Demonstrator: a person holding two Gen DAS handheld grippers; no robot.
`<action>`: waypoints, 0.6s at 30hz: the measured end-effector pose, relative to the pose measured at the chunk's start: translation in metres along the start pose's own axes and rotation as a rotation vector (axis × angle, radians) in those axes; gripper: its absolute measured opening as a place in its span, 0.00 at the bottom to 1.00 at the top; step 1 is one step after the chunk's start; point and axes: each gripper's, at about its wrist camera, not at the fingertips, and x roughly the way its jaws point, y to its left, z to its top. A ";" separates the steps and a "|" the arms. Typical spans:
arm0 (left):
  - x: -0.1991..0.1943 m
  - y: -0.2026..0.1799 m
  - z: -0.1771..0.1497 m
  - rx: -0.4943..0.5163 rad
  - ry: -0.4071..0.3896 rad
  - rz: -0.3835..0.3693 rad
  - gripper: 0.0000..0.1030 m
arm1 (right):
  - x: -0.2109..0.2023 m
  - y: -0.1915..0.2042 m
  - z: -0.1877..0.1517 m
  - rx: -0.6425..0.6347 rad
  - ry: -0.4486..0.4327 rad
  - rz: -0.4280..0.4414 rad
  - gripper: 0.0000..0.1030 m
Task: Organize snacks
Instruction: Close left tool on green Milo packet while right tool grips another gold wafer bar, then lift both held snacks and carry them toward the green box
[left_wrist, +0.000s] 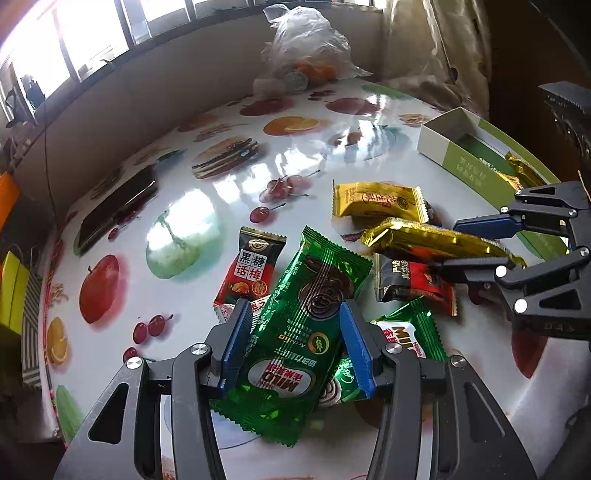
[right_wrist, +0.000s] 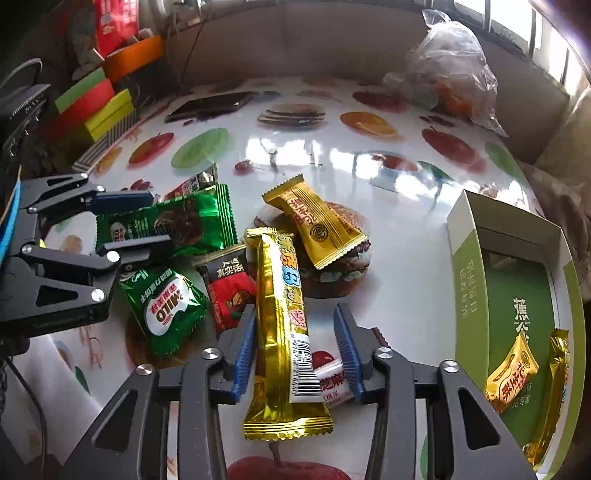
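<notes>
Left tool (left_wrist: 293, 345) clenched on green Milo packet (left_wrist: 295, 325), right tool (right_wrist: 293, 349) released around gold bar (right_wrist: 282, 306), red packets (right_wrist: 229, 295) crowding alongside.

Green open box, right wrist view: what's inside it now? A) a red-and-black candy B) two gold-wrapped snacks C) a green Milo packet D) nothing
B: two gold-wrapped snacks lie at the near end of the green open box; the Milo packets and red-and-black candies are out on the table.

Open tabletop (right_wrist: 399, 258) is left between the snack pile (right_wrist: 221, 266) and the green box (right_wrist: 476, 266); the far side is blocked by a plastic bag (right_wrist: 450, 74).
</notes>
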 end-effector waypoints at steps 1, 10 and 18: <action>0.000 0.000 0.000 0.002 0.004 -0.006 0.49 | 0.000 0.000 0.000 0.003 -0.003 0.002 0.29; 0.002 -0.005 -0.004 0.006 0.022 -0.017 0.54 | -0.002 0.001 -0.001 0.018 -0.029 0.012 0.22; 0.002 -0.002 -0.003 -0.026 0.019 -0.014 0.53 | -0.006 0.000 -0.002 0.028 -0.042 0.007 0.22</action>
